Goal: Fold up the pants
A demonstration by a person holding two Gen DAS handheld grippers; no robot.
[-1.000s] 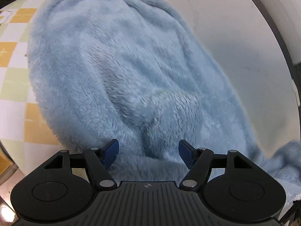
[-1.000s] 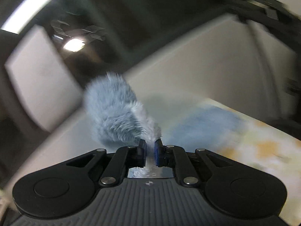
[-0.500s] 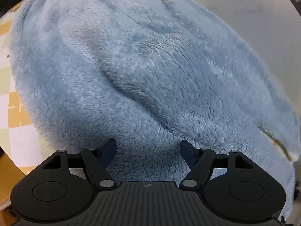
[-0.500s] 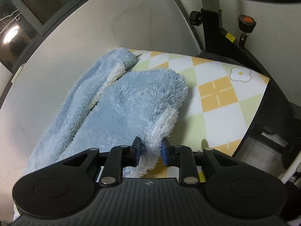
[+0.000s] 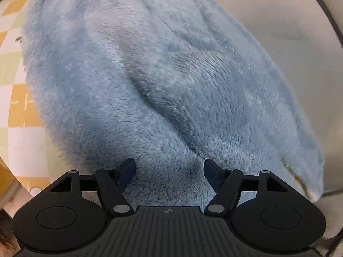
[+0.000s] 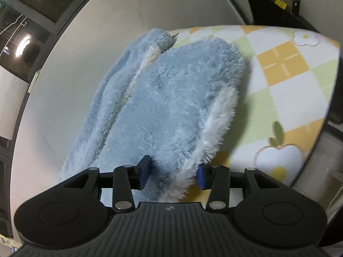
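Note:
The fluffy light-blue pants (image 5: 163, 81) lie folded on the table and fill most of the left wrist view. My left gripper (image 5: 169, 175) is open, its jaws wide apart, right above the fleece. In the right wrist view the pants (image 6: 163, 98) lie in a doubled stack with a white-lined edge on the near right. My right gripper (image 6: 172, 172) is open, and the white-lined edge lies between its blue pads (image 6: 145, 169), loose.
A checked yellow, green and white cloth (image 6: 285, 68) with flower and apple prints covers the table's right part. A white wall (image 6: 90, 32) runs behind the pants. A black stand (image 6: 278, 2) rises at the far right, past the table edge.
My right gripper carried the pants end over, laid it on the stack, and opened from shut on the fleece. My left gripper moved closer over the pants and stayed open.

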